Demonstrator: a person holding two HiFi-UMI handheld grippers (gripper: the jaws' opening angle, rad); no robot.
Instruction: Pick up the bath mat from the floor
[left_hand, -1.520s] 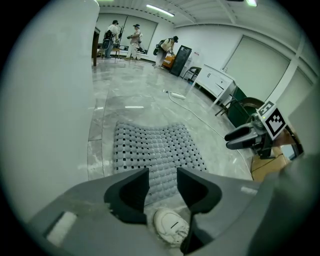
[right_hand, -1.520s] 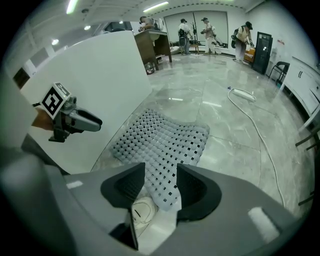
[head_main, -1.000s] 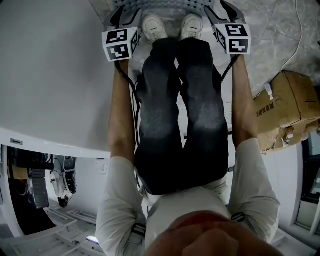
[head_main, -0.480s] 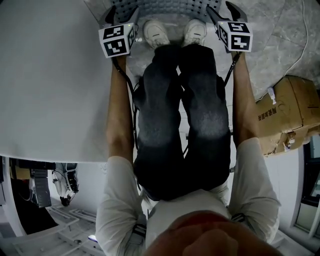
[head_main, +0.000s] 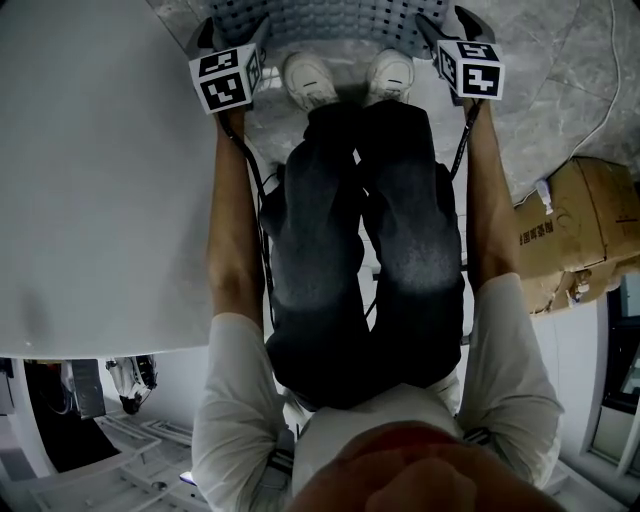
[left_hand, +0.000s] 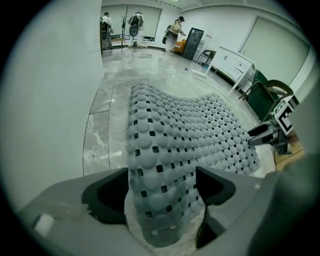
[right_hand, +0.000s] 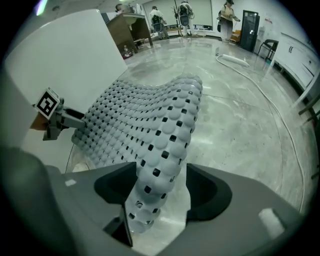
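Head view gives you only the bath mat (head_main: 330, 18) edge; the gripper views show your left gripper (left_hand: 161, 172) and right gripper (right_hand: 161, 170), jaws just opened wide, straddling its corners.

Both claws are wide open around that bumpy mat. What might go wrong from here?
1. The left gripper and right gripper have just been opening, each with a corner of the bath mat between its jaws but not pinched; lifting now would likely leave it behind.
2. The shoes stand right at the mat's near edge and might pin it.
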